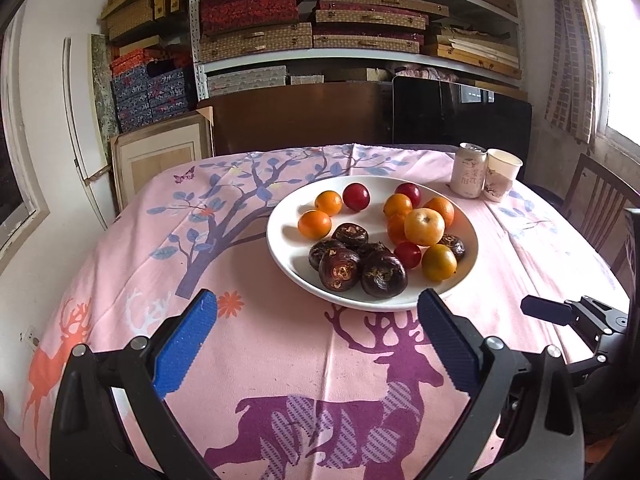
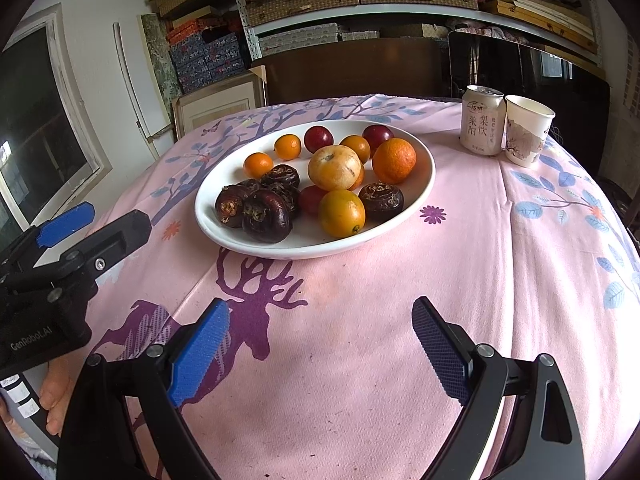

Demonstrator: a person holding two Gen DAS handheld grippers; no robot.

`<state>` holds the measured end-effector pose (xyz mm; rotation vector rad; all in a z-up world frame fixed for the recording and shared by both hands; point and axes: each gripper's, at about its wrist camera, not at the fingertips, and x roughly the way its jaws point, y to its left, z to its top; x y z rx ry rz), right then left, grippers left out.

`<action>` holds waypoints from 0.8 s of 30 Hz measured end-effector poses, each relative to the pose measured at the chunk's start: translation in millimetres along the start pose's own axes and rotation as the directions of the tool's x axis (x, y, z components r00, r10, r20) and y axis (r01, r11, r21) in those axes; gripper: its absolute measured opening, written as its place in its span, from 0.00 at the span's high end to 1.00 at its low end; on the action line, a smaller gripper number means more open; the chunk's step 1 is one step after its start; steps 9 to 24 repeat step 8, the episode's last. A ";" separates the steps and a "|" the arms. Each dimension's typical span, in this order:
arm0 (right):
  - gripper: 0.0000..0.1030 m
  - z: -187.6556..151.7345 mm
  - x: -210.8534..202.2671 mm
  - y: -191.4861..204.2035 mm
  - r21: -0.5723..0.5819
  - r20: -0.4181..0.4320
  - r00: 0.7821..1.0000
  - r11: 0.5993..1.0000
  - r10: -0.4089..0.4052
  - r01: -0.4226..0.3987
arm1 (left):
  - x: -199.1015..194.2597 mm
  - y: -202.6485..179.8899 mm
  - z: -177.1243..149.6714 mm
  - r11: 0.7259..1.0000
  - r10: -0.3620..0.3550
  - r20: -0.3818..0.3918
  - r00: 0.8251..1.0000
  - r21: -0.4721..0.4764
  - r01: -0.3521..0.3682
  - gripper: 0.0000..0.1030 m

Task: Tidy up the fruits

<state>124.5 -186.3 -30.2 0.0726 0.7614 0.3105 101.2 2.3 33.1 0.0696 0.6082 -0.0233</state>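
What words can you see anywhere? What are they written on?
"GenRobot.AI": white letters on the black body of the left gripper, seen in the right wrist view.
"莱阳" and "梨饮": big characters on the can.
Small red logo at the can's top and the thin column of characters beside "梨饮": too small to read.
Cup: a picture only, no words I can make out.
Boxes on the shelf: no readable text.

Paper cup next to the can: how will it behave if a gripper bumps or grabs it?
The paper cup looks thin-walled, so it would probably crush under a firm pinch. It appears light and taller than its base, so a side push likely tips or slides it. It stands right against the can, which may brace it on that side. Whether it holds liquid can't be told.
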 end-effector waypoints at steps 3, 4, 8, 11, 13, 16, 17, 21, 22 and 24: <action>0.09 -0.4 0.0 -0.1 -0.001 -0.002 1.000 1.000 -0.001 0.001 | 4.4 3.8 0.6 0.999 0.031 -0.020 0.999 -0.014 -0.031 0.05; 0.09 0.1 0.6 -0.8 -0.001 -0.003 1.000 1.000 -0.001 0.001 | 5.6 4.7 0.6 1.000 0.026 -0.027 0.999 -0.017 -0.026 0.05; 0.09 0.1 0.6 -0.7 0.000 -0.003 1.000 1.000 -0.001 0.001 | 7.9 7.8 -0.3 1.000 0.012 -0.045 0.999 -0.028 -0.013 0.05; 0.09 0.1 0.6 -0.7 0.000 -0.003 1.000 1.000 -0.001 0.001 | 7.9 7.8 -0.3 1.000 0.012 -0.045 0.999 -0.028 -0.013 0.05; 0.09 0.1 0.6 -0.7 0.000 -0.003 1.000 1.000 -0.001 0.001 | 7.9 7.8 -0.3 1.000 0.012 -0.045 0.999 -0.028 -0.013 0.05; 0.09 0.1 0.6 -0.7 0.000 -0.003 1.000 1.000 -0.001 0.001 | 7.9 7.8 -0.3 1.000 0.012 -0.045 0.999 -0.028 -0.013 0.05; 0.09 0.1 0.6 -0.7 0.000 -0.003 1.000 1.000 -0.001 0.001 | 7.9 7.8 -0.3 1.000 0.012 -0.045 0.999 -0.028 -0.013 0.05; 0.09 0.1 0.6 -0.7 0.000 -0.003 1.000 1.000 -0.001 0.001 | 7.9 7.8 -0.3 1.000 0.012 -0.045 0.999 -0.028 -0.013 0.05; 0.09 0.1 0.6 -0.7 0.000 -0.003 1.000 1.000 -0.001 0.001 | 7.9 7.8 -0.3 1.000 0.012 -0.045 0.999 -0.028 -0.013 0.05; 0.09 0.1 0.6 -0.7 0.000 -0.003 1.000 1.000 -0.001 0.001 | 7.9 7.8 -0.3 1.000 0.012 -0.045 0.999 -0.028 -0.013 0.05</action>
